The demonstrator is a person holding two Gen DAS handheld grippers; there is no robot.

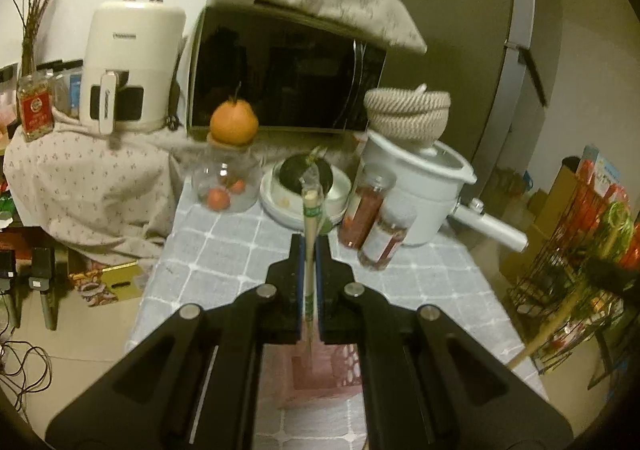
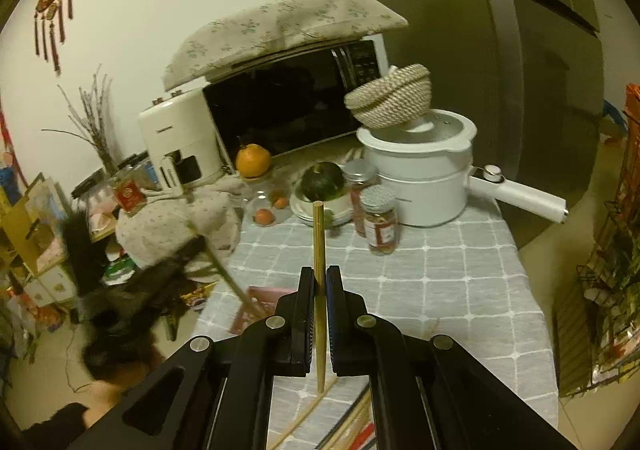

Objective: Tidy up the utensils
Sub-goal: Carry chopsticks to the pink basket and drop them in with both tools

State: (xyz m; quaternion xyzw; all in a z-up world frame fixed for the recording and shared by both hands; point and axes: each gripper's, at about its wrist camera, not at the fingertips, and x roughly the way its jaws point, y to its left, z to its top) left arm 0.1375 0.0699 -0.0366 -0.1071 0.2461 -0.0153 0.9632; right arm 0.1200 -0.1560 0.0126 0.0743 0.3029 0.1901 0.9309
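Left gripper (image 1: 309,246): jaws clamped tight on a wrapped chopstick pair (image 1: 311,209) in a clear sleeve with a green label, stick end poking forward past the fingertips, other end running down between the pads. Directly below the jaws sits a pink slotted basket (image 1: 344,366) on the grey checked tablecloth (image 1: 224,250).

Right gripper (image 2: 319,282): jaws pinched shut on a single bare bamboo chopstick (image 2: 319,234), held roughly upright in frame, tip clear above the fingertips, lower end hanging just over the cloth (image 2: 440,270). More loose chopsticks (image 2: 352,422) lie on the cloth under and just ahead of this gripper, some light, some dark or red.

From the right wrist view the left gripper (image 2: 192,246) shows at left, blurred, its stick angled down into the pink basket (image 2: 256,302) at the table's left edge.

Further out: two spice jars (image 2: 378,221), a white pot with long handle (image 2: 424,177), woven bowl (image 2: 390,97) on its lid, dark squash (image 2: 322,179) in a bowl, glass jar with an orange (image 2: 253,159) on top, microwave (image 2: 292,105) and air fryer (image 2: 176,145) at back.
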